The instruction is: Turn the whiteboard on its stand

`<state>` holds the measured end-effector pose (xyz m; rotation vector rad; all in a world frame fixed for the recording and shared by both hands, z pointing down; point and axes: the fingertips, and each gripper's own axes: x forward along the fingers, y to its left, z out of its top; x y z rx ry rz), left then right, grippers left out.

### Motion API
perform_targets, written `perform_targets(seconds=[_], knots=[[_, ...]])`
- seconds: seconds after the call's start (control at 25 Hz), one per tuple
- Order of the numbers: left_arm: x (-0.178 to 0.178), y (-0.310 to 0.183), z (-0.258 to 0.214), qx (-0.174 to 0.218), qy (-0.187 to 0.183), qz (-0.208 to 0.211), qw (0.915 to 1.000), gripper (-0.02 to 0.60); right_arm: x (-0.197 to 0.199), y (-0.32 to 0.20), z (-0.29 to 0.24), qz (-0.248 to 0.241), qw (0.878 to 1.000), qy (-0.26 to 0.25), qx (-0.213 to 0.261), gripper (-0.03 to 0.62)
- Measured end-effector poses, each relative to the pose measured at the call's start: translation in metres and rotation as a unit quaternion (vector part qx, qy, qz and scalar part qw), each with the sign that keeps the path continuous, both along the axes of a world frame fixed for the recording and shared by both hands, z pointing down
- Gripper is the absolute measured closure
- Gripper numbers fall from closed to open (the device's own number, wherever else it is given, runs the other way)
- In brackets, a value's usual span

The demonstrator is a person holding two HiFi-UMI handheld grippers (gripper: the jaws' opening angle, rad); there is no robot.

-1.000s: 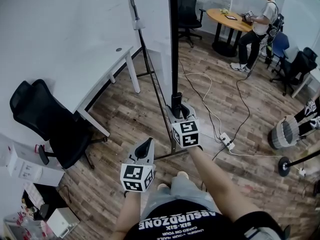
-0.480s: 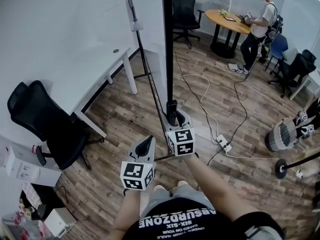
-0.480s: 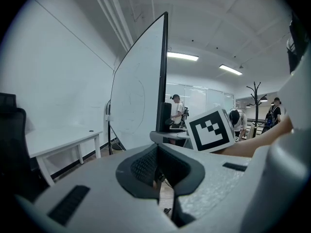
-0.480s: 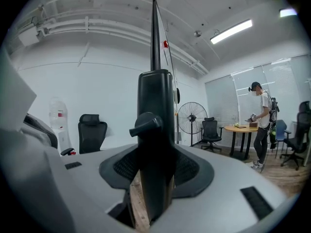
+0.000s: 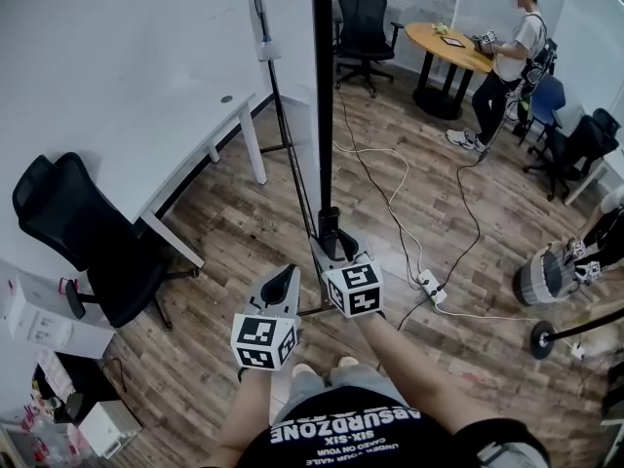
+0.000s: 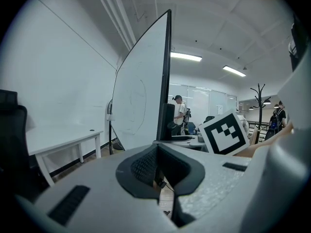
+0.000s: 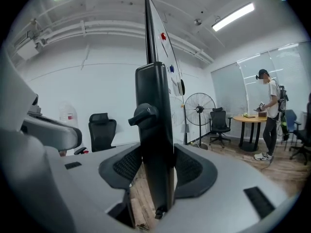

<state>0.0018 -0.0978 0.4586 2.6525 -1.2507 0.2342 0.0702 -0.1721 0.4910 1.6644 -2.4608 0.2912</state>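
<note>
right claw clamped on the whiteboard's edge, left claw closed and free

at the far left of the head view a black office chair (image 5: pixel 83 232) stands beside a white desk (image 5: pixel 200 149) that runs along the wall. next comes the left gripper (image 5: pixel 285 279), held low over the wood floor (image 5: pixel 244 222), just left of the board's lower end. in the left gripper view its jaws stand together with nothing between them, and it touches nothing. the whiteboard (image 5: pixel 323 86) rises in the middle of the room, seen edge-on as a black upright frame with its white face turned to the left. the right gripper (image 5: pixel 330 245) is at the lower part of that frame. the right gripper view shows both pads pressed on the black edge bar, one on each side, with a small black knob (image 7: pixel 141 114) just above them. to the right a white power strip (image 5: pixel 430 286) lies among cables on the floor. farther back a person (image 5: pixel 507 52) stands at a round wooden table (image 5: pixel 450 42).
</note>
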Motion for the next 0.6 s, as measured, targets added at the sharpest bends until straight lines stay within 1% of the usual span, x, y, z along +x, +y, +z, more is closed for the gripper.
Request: perform_targets(seconds=[0.24, 0.48, 0.6], knots=[[0.001, -0.006, -0.001, -0.003, 0.005, -0.006, 1.0000, 0.575, 0.003, 0.014, 0.002, 0.001, 1.000, -0.011, -0.018, 0.411], [0.008, -0.007, -0.005, 0.001, 0.007, -0.008, 0.9999, 0.575, 0.012, 0.037, -0.009, -0.011, 0.999, -0.029, -0.015, 0.414], [0.008, -0.006, -0.007, 0.003, 0.007, -0.011, 0.9999, 0.575, 0.012, 0.048, -0.019, -0.020, 0.999, -0.043, -0.006, 0.449]])
